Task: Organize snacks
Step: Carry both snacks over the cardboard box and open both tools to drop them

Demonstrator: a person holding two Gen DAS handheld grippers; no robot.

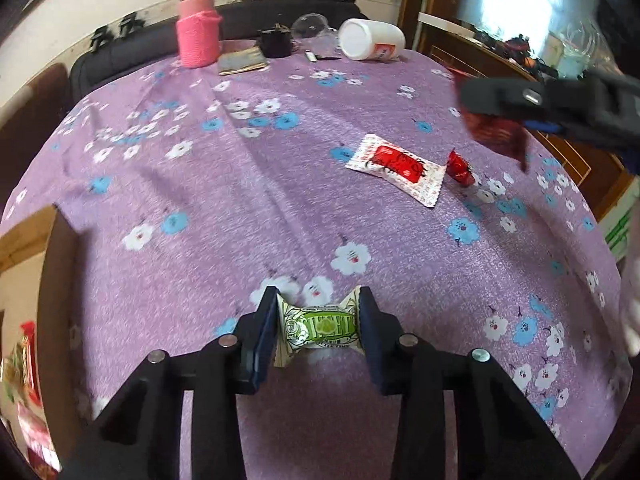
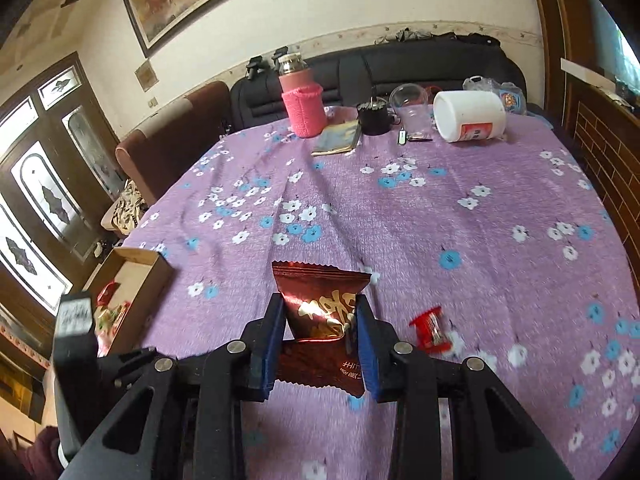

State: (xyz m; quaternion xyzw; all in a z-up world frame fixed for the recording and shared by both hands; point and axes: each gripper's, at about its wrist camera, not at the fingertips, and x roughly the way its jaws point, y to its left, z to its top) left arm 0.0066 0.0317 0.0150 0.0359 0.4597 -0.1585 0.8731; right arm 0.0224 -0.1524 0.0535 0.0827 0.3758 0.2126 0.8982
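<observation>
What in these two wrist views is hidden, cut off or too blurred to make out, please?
- Cardboard box, right wrist view: its contents are half hidden by the left gripper's body in front.
- Small red snack, right wrist view: motion blur makes the print unreadable.
- Right gripper, left wrist view: blurred and cut by the right edge; its dark red packet smears there.
- Green candy, left wrist view: both ends are hidden behind the left gripper's pads.
</observation>
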